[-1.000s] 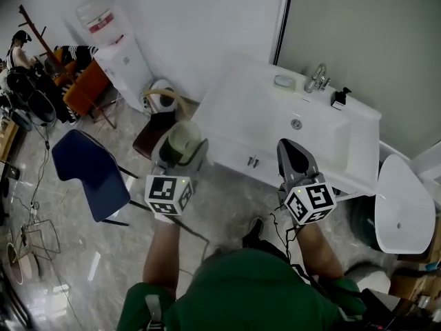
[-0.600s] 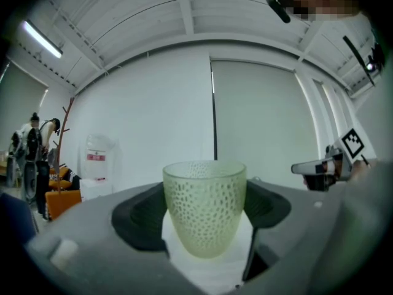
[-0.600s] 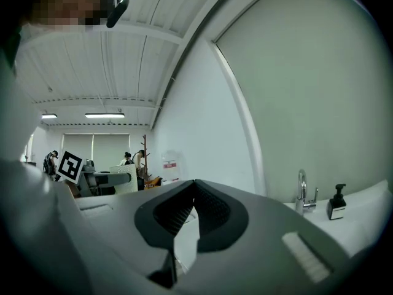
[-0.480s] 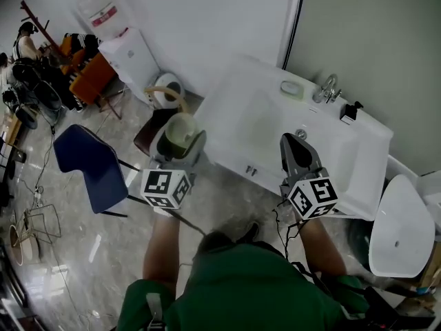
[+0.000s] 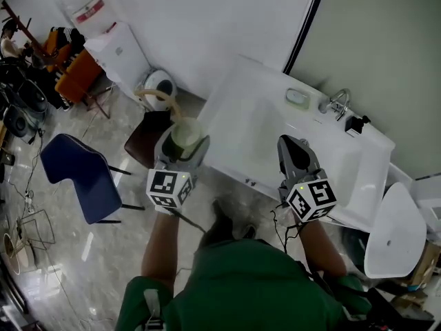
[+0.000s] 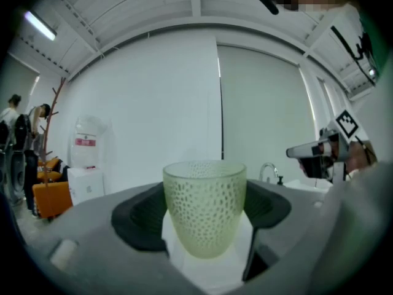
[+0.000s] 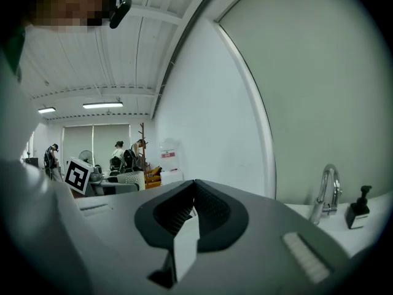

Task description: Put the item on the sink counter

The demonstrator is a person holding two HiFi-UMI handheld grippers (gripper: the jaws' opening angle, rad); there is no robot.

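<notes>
Your left gripper (image 5: 185,141): jaws clamped on the pale green dotted cup (image 6: 204,208), which is upright, off the left end of the white sink counter (image 5: 256,112). Your right gripper (image 5: 295,154): jaws closed, empty, above the counter's near edge.

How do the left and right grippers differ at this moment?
The left gripper has its fingers apart, clamped on a pale green dotted cup. The right gripper has its fingers together with nothing between them. In the head view the left gripper shows against the floor, short of the sink counter, while the right gripper shows against the counter's front. Both bear a marker cube.
</notes>
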